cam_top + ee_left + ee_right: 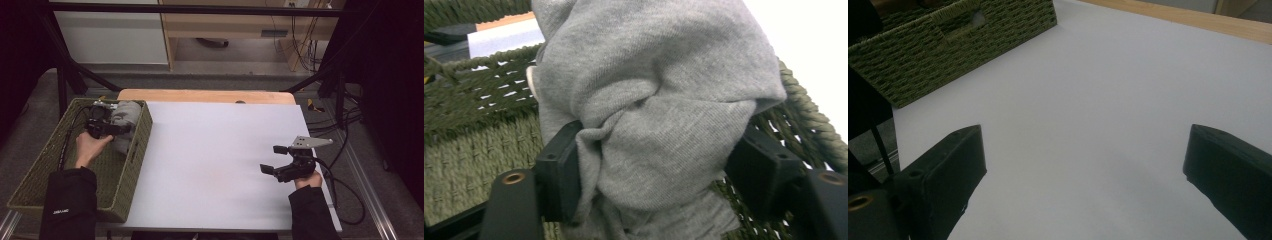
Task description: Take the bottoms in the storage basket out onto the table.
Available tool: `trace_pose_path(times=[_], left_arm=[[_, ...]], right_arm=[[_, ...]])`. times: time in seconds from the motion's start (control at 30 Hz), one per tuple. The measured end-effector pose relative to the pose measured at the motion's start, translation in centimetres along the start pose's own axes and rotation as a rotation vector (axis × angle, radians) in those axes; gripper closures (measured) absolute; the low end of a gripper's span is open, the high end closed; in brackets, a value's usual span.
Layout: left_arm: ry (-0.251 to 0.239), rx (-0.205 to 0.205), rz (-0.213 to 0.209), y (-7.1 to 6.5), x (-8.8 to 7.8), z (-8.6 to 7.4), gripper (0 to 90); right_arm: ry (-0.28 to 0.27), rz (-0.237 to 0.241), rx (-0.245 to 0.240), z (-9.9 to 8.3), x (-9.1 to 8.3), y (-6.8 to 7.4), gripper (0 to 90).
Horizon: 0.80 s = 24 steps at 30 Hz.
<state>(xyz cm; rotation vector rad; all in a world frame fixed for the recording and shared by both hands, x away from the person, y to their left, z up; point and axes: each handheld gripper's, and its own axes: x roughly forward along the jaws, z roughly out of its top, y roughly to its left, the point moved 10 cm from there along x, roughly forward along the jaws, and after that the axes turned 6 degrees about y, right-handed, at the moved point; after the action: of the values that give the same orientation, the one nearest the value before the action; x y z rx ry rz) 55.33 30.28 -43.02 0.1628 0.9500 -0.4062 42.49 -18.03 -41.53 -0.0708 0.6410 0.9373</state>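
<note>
Grey knit fabric, a bunched garment [659,125], is being gripped between the 2 jaws of the left gripper [107,127], which are pressed into the cloth from either side with a thick fold squeezed between them. The garment is being held inside the green woven basket [137,150] at the left end of the table, near the basket's far right corner, with the basket wall close behind it in the left gripper view. The step in hand is judged to be the picking of the garment out of the basket. The right gripper [274,159] is being held above the white table surface [215,145], well apart from the basket, its jaws spread wide with nothing between them. For the next move, a lift clear of the basket rim is being called for, then a carry over to the bare white surface, where the free gripper could be brought in to take a second hold.
</note>
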Motion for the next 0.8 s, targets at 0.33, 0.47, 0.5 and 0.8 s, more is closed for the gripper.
trace_pose_path(times=[0.33, 0.47, 0.5, 0.8], left_arm=[[0.002, 0.030, -0.008, -0.51, 0.03, -0.16, 47.3], [0.001, 0.031, -0.011, -0.54, -0.02, -0.22, 51.8], [-0.002, 0.028, -0.010, -0.55, -0.03, -0.21, 53.3], [-0.003, 0.033, -0.004, -0.71, -0.11, -0.30, 61.7]], right_arm=[[-0.003, 0.001, 0.001, 0.03, -0.03, 0.00, 4.0], [-0.002, 0.001, 0.001, 0.03, -0.02, 0.00, 4.0], [-0.002, 0.001, 0.001, 0.03, -0.01, 0.00, 4.0], [-0.003, 0.002, 0.002, 0.04, -0.03, 0.02, 4.0]])
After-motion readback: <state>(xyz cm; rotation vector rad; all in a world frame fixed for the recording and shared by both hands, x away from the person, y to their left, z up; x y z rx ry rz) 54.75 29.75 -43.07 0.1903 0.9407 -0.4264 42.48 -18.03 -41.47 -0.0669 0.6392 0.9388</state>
